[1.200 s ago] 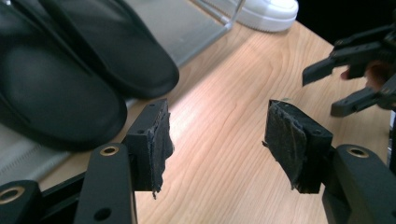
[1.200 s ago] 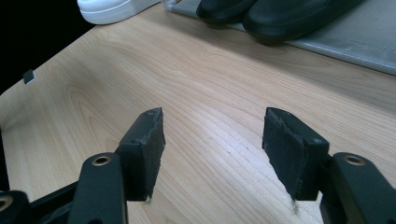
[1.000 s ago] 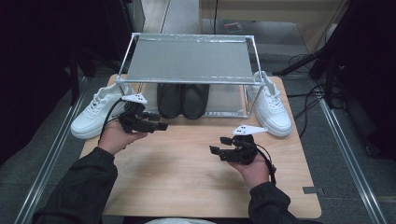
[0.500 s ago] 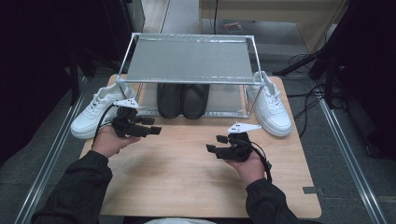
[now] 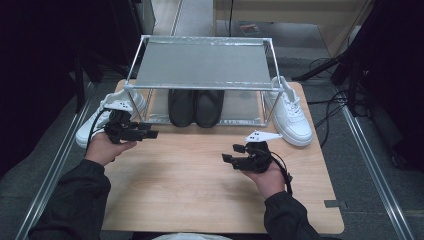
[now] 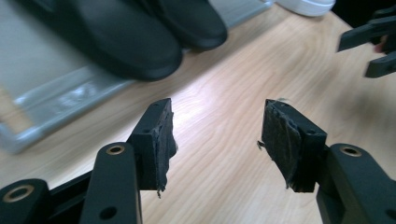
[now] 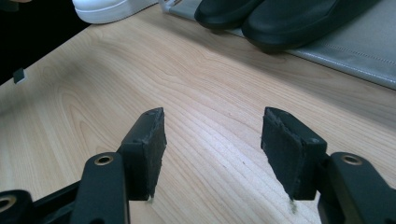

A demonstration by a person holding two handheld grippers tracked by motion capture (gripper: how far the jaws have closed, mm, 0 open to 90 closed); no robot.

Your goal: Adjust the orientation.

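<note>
Left hand-held gripper first: jaws wide but just eased a little narrower, nothing between the pads except bare wood. Shifted outward since a second ago, away from the front of the silver metal-framed rack with the grey shelf top and toward that rack's left end. Now held just beside the white lace-up sneaker lying off the rack's left leg, heel toward the rack and toe pointing out over the edge of the light wooden surface. Likely a line-up for a grasp on that sneaker, though no contact yet and jaws aimed across the rack's front rather than at the shoe. Right hand-held gripper also wide and empty, hanging in front of the rack's right half. Smooth white upper, pale sole, clean. Matching white sneaker off the rack's right end; pair of black slip-on shoes on the rack's lower tray.
</note>
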